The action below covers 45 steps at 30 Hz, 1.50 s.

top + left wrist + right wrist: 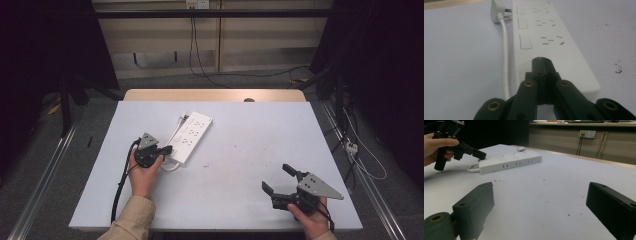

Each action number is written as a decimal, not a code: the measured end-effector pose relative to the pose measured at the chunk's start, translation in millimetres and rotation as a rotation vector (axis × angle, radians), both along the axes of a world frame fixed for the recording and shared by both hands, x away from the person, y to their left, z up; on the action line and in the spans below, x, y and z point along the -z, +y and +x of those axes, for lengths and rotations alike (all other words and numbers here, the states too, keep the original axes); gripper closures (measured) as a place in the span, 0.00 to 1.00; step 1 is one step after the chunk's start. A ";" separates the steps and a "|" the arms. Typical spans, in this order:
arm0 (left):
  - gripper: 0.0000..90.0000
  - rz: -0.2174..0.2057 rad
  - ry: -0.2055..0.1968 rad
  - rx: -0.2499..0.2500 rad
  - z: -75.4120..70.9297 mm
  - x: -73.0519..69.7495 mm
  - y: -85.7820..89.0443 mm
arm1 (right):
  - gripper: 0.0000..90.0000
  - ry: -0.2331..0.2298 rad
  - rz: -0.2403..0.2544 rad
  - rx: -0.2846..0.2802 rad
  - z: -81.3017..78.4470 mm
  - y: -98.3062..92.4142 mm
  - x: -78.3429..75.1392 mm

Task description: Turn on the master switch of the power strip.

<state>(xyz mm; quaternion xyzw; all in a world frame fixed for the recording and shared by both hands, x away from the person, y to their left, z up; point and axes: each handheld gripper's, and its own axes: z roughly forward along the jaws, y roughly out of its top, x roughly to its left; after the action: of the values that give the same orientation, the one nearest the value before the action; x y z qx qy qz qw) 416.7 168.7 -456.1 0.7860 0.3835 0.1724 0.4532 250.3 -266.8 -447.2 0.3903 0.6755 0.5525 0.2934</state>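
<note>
A white power strip [191, 135] lies on the white tabletop left of centre, with its plug [497, 11] and white cable [504, 50] along its left side. My left gripper [167, 149] is shut with nothing between its jaws. Its joined tips [540, 60] sit over the near end of the strip [549, 47], and I cannot tell whether they touch it. My right gripper [276, 177] rests near the table's front right, open and empty. In the right gripper view its jaws [540, 192] stand wide apart, facing the strip [509, 161] and the left gripper [480, 155] beyond.
The table [250, 125] carries a few small dark specks [618, 71] near its middle. A wooden edge [215, 95] runs along its far side. Beyond it, cables hang from a wall socket [587, 133]. Metal rails [45, 170] flank the table on the floor.
</note>
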 end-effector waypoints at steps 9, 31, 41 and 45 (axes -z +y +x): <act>1.00 -0.047 0.005 0.003 1.1 -0.2 -0.1 | 0.08 0.000 0.003 0.005 1.2 -1.5 -0.1; 0.68 -0.118 -0.003 0.007 -3.5 -10.6 4.8 | 0.08 -0.002 0.001 0.005 1.2 -1.1 -0.6; 0.47 -0.130 -0.002 0.029 -8.5 -16.1 7.0 | 0.08 -0.005 0.000 0.000 0.9 0.1 -1.1; 0.41 -0.121 -0.019 0.043 -11.9 -19.7 8.9 | 0.08 -0.004 -0.001 0.003 1.1 -0.6 -1.0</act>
<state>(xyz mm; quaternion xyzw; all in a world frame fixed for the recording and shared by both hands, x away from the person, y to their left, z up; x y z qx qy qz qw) 404.8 177.6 -436.5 0.7634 0.3721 0.1466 0.5072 251.4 -267.4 -446.2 0.3901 0.6746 0.5525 0.2958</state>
